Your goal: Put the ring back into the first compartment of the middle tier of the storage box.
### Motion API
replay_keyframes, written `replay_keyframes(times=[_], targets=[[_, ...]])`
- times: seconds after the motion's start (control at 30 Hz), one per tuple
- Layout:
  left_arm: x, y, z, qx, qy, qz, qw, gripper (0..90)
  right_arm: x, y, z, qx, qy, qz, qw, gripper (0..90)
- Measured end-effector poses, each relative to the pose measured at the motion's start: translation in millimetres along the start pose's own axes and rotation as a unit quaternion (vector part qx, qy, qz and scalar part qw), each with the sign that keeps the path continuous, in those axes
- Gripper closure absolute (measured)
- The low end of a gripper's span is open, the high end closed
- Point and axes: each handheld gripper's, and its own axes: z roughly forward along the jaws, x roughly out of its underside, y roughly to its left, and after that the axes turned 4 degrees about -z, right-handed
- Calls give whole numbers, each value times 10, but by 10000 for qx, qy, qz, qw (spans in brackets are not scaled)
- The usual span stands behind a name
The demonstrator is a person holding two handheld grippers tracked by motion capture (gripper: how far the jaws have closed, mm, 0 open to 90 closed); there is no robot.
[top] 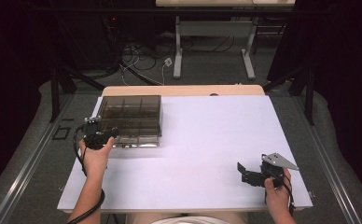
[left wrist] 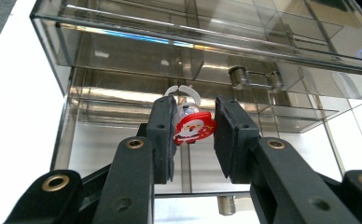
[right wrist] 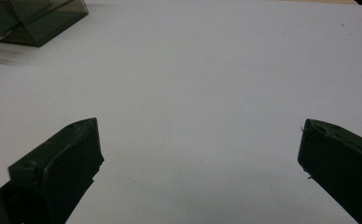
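Note:
A smoky transparent drawer box [top: 130, 114] stands at the table's far left. My left gripper [top: 110, 134] sits right against its front, held by a hand. In the left gripper view, the left gripper [left wrist: 195, 119] is shut on a small red Santa charm [left wrist: 194, 129] with a white loop on top, just in front of the drawer box [left wrist: 170, 51]. My right gripper [top: 243, 172] rests near the front right of the white table [top: 207, 140], jaws spread. In the right gripper view, the right gripper [right wrist: 200, 135] is open with bare table between its jaws.
The box front carries small metal knobs [left wrist: 237, 77]. A corner of the box [right wrist: 39, 18] appears at the top left of the right gripper view. Beyond the table lie floor cables [top: 142, 60] and another table's legs [top: 178, 51].

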Motion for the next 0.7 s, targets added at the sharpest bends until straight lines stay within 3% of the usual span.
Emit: replay_keyframes(times=[0.7], targets=[[40, 128, 56, -293, 93, -29, 9995, 686, 1, -3, 5, -20, -31, 7, 10000, 0]])
